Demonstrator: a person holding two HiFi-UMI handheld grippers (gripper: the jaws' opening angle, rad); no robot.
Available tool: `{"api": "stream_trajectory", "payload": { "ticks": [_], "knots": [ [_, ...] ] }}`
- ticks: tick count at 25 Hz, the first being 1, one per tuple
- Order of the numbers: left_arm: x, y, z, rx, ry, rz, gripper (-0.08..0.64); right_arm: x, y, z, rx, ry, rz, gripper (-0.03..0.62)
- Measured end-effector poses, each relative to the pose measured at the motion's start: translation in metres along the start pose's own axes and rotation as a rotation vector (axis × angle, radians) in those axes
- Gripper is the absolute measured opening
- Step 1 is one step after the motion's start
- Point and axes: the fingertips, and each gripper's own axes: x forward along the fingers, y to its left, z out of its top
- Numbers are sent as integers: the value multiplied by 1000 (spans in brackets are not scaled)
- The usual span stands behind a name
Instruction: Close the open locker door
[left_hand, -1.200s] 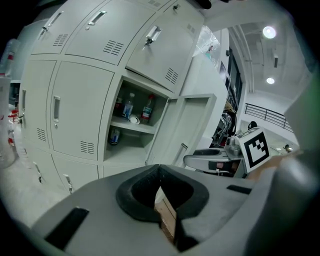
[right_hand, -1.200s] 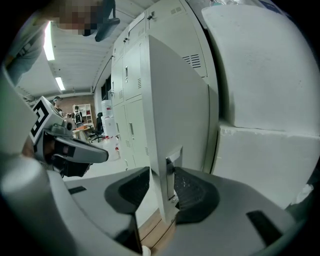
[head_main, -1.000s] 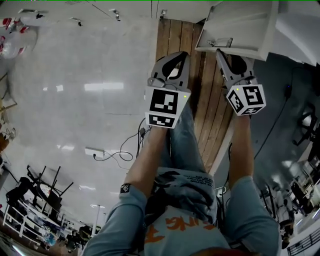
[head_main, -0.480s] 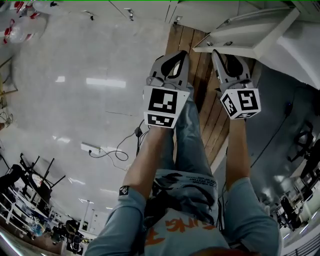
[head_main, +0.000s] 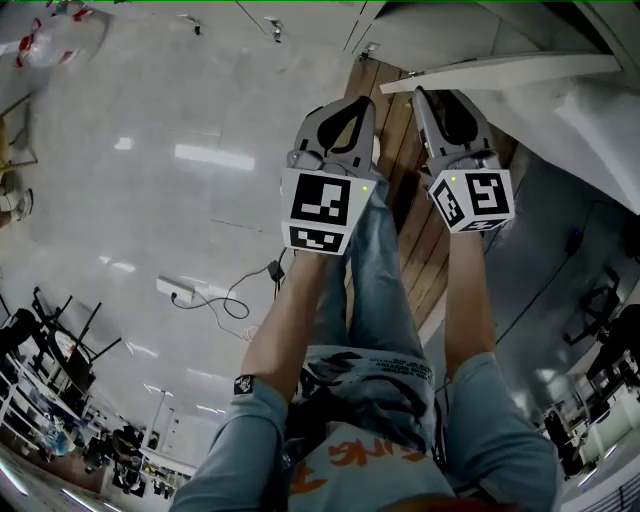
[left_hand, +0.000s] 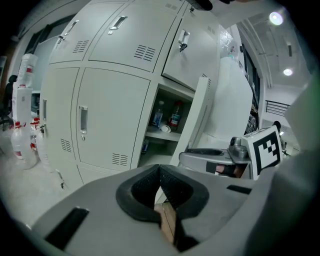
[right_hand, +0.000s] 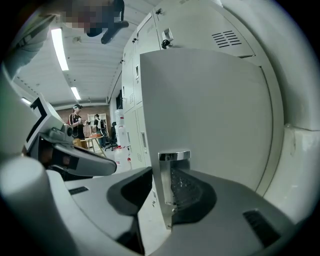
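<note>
The open white locker door (head_main: 500, 72) shows nearly edge-on at the top right of the head view. In the right gripper view its face (right_hand: 210, 115) fills the frame. The door's free edge and chrome handle (right_hand: 172, 182) stand between the jaws of my right gripper (right_hand: 160, 175). These jaws are closing; the right pad is at the handle and a thin gap remains on the left side. My left gripper (left_hand: 160, 170) is shut on nothing and points at the open compartment (left_hand: 165, 131). In the head view it (head_main: 345, 110) hangs left of the right gripper (head_main: 440, 100).
Closed lockers (left_hand: 100, 125) stand left of the open compartment, which holds bottles (left_hand: 167, 116) on a shelf. Water bottles (left_hand: 22, 125) stand at the far left. A wooden strip (head_main: 400, 200) and a cable (head_main: 235, 300) lie on the floor. People (right_hand: 87, 125) stand far behind.
The door has swung from showing its face to nearly edge-on in the head view. The right gripper has moved up with it, and both hands shifted slightly.
</note>
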Motion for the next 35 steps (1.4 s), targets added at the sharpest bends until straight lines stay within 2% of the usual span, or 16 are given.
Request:
{"api": "stream_trajectory", "payload": {
  "ticks": [8,16,24,35],
  "knots": [
    [26,17,3,-38,13,37,21,35,-5,9,-6,-14,64,120],
    [50,43,13,-65,-4,78,21,69,-16,22,-12,-36,70,109],
    [69,59,31,-84,-34,102,21,93,-28,33,-65,-43,27,83],
    [99,71,43,-120,-50,102,21,126,-50,42,-75,-43,-92,69]
  ]
}}
